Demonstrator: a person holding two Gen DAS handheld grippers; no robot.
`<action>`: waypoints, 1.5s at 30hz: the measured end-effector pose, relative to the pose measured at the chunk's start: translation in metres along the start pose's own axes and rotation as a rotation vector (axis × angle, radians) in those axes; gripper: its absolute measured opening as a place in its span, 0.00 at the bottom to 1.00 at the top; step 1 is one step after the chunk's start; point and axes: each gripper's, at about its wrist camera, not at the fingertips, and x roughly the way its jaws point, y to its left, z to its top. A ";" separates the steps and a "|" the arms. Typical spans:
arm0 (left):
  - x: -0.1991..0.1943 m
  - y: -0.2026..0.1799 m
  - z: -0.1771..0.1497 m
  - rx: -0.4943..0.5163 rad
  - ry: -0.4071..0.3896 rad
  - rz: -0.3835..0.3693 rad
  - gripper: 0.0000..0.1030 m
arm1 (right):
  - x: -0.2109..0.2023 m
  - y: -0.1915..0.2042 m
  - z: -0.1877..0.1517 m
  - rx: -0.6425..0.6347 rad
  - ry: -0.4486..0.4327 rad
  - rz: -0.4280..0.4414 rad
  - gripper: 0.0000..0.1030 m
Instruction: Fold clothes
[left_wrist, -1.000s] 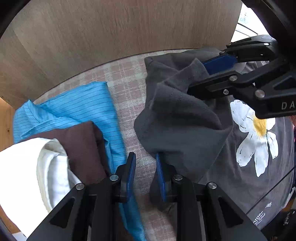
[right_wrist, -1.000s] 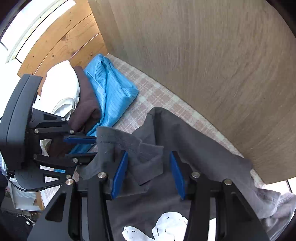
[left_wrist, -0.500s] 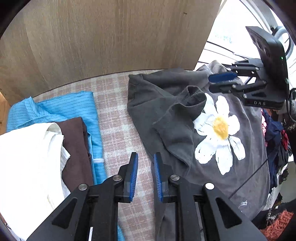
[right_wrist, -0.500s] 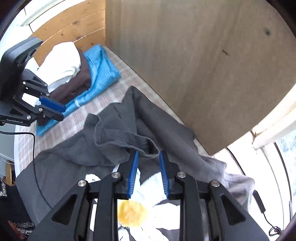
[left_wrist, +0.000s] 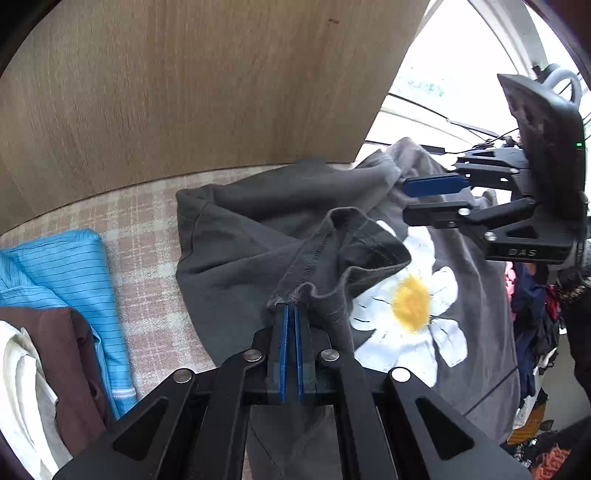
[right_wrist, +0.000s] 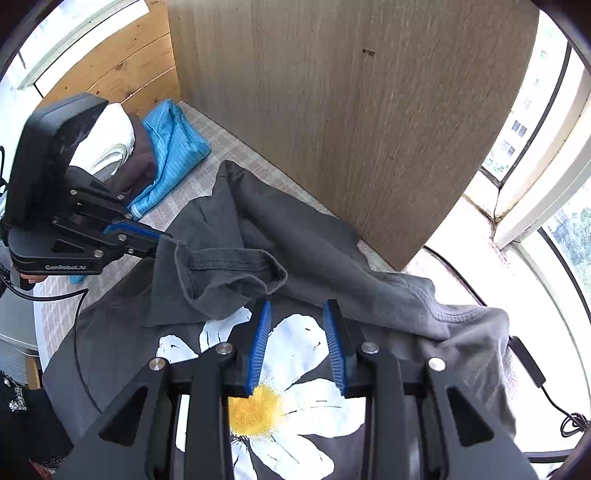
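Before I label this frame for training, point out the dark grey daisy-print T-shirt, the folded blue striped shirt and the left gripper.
dark grey daisy-print T-shirt (left_wrist: 410, 304): left wrist view, yellow flower centre.
folded blue striped shirt (left_wrist: 62, 264): left wrist view, top fold.
left gripper (left_wrist: 291, 314): left wrist view, between its fingertips.

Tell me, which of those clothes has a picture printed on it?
The dark grey T-shirt spread out in the middle: it bears a big white daisy with a yellow centre. The folded blue striped, brown and white garments beside it show none.
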 end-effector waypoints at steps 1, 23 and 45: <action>-0.012 -0.006 -0.003 0.001 -0.010 -0.052 0.03 | -0.002 -0.001 -0.001 0.004 -0.004 0.001 0.29; 0.016 -0.075 -0.076 0.325 0.079 0.127 0.17 | 0.055 0.005 -0.018 -0.026 0.098 0.064 0.38; -0.008 -0.048 -0.084 0.411 0.136 0.108 0.03 | 0.028 0.008 -0.012 0.039 0.057 0.213 0.38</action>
